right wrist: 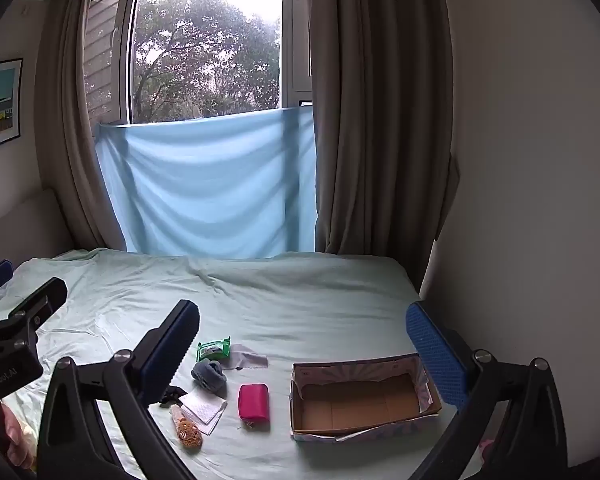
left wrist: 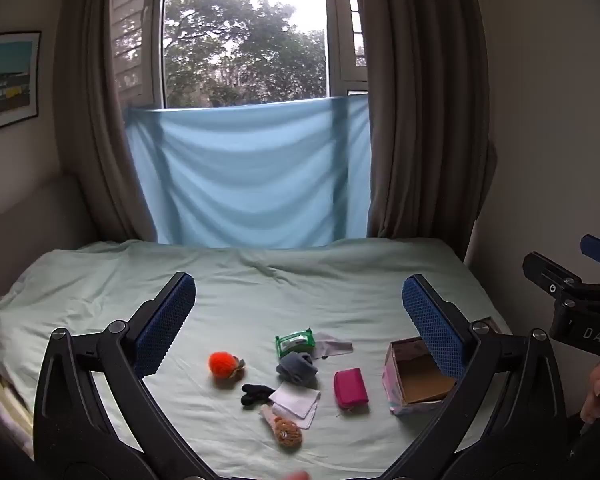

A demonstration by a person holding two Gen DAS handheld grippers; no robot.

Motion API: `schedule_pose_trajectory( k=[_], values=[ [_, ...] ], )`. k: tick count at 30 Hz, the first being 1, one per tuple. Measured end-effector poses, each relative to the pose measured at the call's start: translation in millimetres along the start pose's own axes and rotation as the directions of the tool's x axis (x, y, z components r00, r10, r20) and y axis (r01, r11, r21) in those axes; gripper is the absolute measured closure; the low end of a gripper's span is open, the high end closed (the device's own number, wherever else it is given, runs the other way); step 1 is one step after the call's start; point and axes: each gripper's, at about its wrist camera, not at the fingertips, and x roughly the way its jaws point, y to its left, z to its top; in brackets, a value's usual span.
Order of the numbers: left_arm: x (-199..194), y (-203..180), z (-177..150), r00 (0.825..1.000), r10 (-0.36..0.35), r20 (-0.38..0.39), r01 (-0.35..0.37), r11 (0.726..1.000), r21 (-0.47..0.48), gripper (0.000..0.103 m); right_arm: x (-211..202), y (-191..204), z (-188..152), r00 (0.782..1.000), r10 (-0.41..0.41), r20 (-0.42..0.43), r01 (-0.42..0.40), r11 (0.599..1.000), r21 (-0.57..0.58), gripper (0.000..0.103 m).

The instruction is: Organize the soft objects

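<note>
Soft objects lie on the pale green bed sheet (left wrist: 260, 288): an orange pom-pom toy (left wrist: 223, 363), a green wipes pack (left wrist: 295, 341), a grey rolled sock (left wrist: 297, 367), a black glove (left wrist: 256, 393), a white folded cloth (left wrist: 298, 402), a brown doll (left wrist: 286, 428) and a pink pouch (left wrist: 350, 388). An open empty cardboard box (right wrist: 360, 396) sits to their right. My left gripper (left wrist: 299, 308) is open and empty above them. My right gripper (right wrist: 304, 336) is open and empty, above the box and pouch (right wrist: 253, 401).
A light blue cloth (left wrist: 248, 176) hangs over the window sill behind the bed, between brown curtains (left wrist: 420, 120). A wall (right wrist: 540, 160) runs along the bed's right side. A framed picture (left wrist: 6, 80) hangs on the left wall.
</note>
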Motion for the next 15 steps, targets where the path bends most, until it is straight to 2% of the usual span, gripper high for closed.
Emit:
schedule_pose_trajectory(
  k=[9,12,15],
  values=[
    [3.5,-1.3,5.5,0.999,0.012,-0.030,-0.013,1.000,-0.023,0.000,0.1,-7.2,4.1,1.000,0.012,0.003,-0.012,1.000,-0.008,0.000],
    [7.7,-2.0,-2.3,1.000,0.013,-0.026,-0.014,0.999,-0.033,0.000,1.7,-15.1,7.7,1.000,0.018,0.005,-0.018,1.000,0.001,0.000],
    [7.3,-0.7,-1.6,1.000,0.011,-0.027,-0.012,0.999,-0.036,0.000,-0.9,-8.7,3.3,1.000,0.011,0.018,-0.011,1.000,-0.004,0.000]
  ],
)
